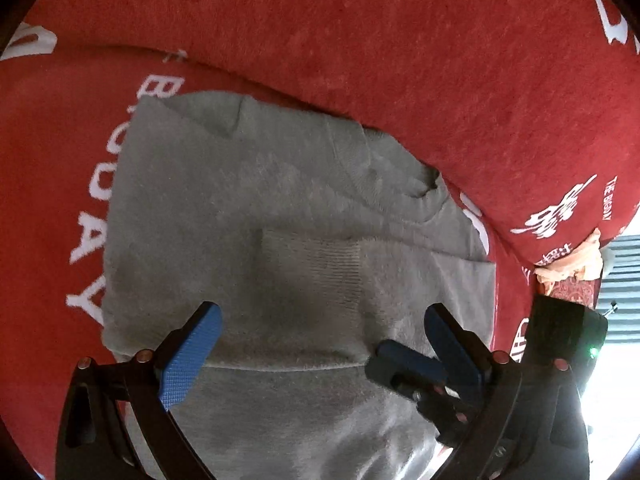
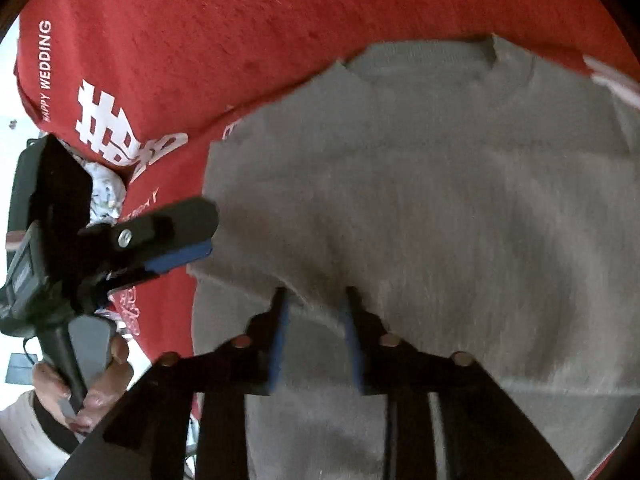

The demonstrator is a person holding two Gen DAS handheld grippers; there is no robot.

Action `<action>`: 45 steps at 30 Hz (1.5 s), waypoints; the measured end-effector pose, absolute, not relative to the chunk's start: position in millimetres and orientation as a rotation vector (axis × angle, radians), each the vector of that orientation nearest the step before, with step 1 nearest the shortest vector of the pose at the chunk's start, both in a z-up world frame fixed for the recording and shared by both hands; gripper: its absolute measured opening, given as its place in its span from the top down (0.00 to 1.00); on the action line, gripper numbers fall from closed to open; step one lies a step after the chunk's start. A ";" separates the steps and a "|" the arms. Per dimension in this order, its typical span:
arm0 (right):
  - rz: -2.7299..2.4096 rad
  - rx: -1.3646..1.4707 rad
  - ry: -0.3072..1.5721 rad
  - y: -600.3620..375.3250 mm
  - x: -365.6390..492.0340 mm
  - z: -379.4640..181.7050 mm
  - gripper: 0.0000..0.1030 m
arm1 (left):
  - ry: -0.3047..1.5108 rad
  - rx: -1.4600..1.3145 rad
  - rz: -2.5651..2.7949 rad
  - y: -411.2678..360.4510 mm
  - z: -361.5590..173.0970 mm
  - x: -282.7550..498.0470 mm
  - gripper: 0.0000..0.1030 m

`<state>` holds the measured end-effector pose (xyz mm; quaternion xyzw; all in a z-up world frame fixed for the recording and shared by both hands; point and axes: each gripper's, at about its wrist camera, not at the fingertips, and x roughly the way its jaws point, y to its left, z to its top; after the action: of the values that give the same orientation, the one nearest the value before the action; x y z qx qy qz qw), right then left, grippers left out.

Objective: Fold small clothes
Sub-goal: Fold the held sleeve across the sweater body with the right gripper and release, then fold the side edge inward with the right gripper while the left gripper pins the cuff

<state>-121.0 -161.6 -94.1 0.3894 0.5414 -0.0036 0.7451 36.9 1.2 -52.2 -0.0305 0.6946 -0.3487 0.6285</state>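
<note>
You are holding the left gripper [image 1: 320, 344] wide apart over the grey top [image 1: 280, 200], lying at centre on the red cover [image 1: 400, 40]; your right gripper [image 2: 316, 336] is hovering partly apart, empty, at 6 o'clock, risking snagging the fold and dragging it askew

A red cloth [image 1: 400, 60] with white printed lettering covers the surface, filling the upper part of both views. In the right wrist view, "HAPPY WEDDING" [image 2: 47, 72] runs along its upper left edge beside a white blocky emblem [image 2: 104, 120]. At centre left, a pale crumpled fabric [image 2: 105, 194] lies at the cloth's edge.
</note>
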 end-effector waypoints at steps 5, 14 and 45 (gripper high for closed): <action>-0.100 0.978 1.149 -194.5 -169.4 -85.0 0.63 | 1.623 -0.033 -0.813 -9.8 -59.8 25.3 0.01; -0.512 1.371 0.953 -277.0 -314.8 -105.4 0.59 | 1.649 0.039 -0.769 -23.7 -72.5 15.4 0.01; -0.458 1.225 0.951 -319.8 -335.5 -70.1 0.65 | 1.503 0.236 -0.601 13.7 -34.3 20.5 0.78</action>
<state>-335.5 -319.8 -70.1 0.5479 0.4253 -0.2049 0.6906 20.5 13.7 -34.3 0.1053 0.6705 -0.2680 0.6837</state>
